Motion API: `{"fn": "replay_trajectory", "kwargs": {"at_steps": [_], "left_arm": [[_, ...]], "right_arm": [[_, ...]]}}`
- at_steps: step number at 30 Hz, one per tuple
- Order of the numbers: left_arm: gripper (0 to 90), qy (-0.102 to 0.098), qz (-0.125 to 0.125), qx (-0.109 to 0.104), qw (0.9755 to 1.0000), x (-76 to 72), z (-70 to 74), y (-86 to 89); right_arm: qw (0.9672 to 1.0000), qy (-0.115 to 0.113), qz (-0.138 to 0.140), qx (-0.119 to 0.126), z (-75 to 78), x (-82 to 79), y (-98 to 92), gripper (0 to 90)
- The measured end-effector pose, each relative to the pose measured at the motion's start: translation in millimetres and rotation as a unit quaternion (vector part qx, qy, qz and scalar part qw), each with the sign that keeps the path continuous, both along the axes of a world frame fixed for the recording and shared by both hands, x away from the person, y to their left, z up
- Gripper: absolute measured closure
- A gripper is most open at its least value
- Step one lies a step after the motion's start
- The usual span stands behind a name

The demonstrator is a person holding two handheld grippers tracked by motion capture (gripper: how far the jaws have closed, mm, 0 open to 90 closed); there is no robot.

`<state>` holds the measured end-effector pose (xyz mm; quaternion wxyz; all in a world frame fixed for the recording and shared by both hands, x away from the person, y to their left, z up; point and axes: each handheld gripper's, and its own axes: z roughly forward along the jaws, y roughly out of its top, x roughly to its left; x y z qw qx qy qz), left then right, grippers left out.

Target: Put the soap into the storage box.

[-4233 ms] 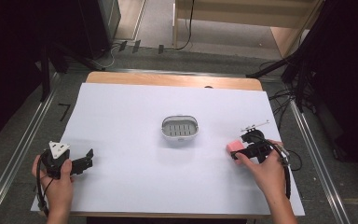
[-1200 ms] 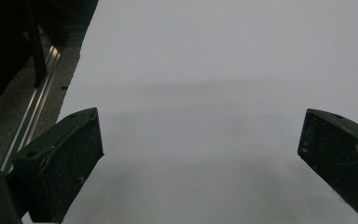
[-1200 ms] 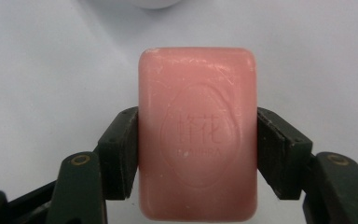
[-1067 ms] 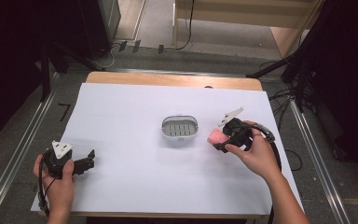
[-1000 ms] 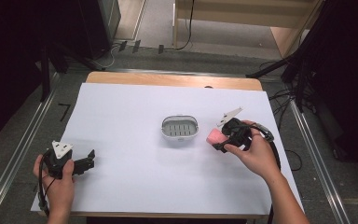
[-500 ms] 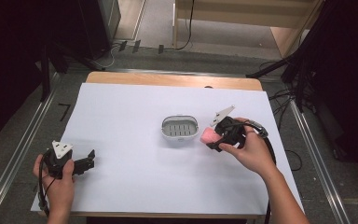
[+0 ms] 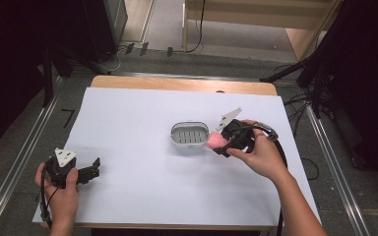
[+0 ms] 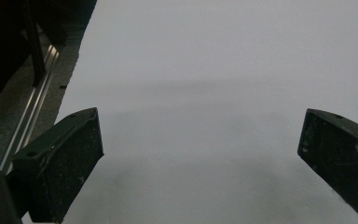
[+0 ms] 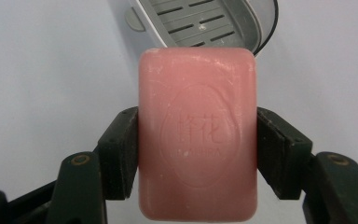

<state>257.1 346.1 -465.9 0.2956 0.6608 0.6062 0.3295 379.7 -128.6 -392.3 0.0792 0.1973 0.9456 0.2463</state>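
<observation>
Pink and waxy, the soap bar (image 9: pixel 196 133) sits clamped by its long sides in the right tool (image 7: pixel 225 143), jaws pressing both flanks, just at the three o'clock edge of the soap dish (image 7: pixel 190 135). It is a rounded rectangle with an embossed oval stamp on its face, smooth and faintly scuffed. The dish is a pale grey oval of hard plastic with a slotted draining floor, standing near the middle of the white-covered counter (image 7: pixel 142 196). The likely trouble: soap is slick, so a loosened squeeze or a tilt could let it slide out short of the rim, or a low approach could knock the light dish sideways. At eight o'clock the left tool (image 8: pixel 200 154) rests with jaws wide apart, holding nothing.
</observation>
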Motion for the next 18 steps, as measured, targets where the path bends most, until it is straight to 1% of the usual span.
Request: {"fn": "replay_trajectory", "kwargs": {"at_steps": [1, 5, 12, 18], "left_arm": [[0.1, 0.0, 0.0, 0.0, 1.0, 0.0, -0.1, 0.0], [0.1, -0.001, 0.0, 0.0, 1.0, 0.1, -0.1, 0.0], [0.1, 0.0, 0.0, -0.001, 1.0, 0.1, -0.1, 0.3], [0.1, 0.0, 0.0, -0.001, 1.0, 0.1, 0.0, 0.4]], "right_arm": [[1.0, -0.002, 0.006, 0.001, 0.6, 0.8, 0.8, 38.7], [1.0, -0.005, 0.009, -0.001, 4.6, 1.5, 4.8, 38.7], [0.9996, -0.013, 0.026, -0.001, 9.7, 5.9, 15.2, 38.7], [0.999, -0.018, 0.04, -0.002, 8.4, 8.2, 23.9, 38.7]]}}
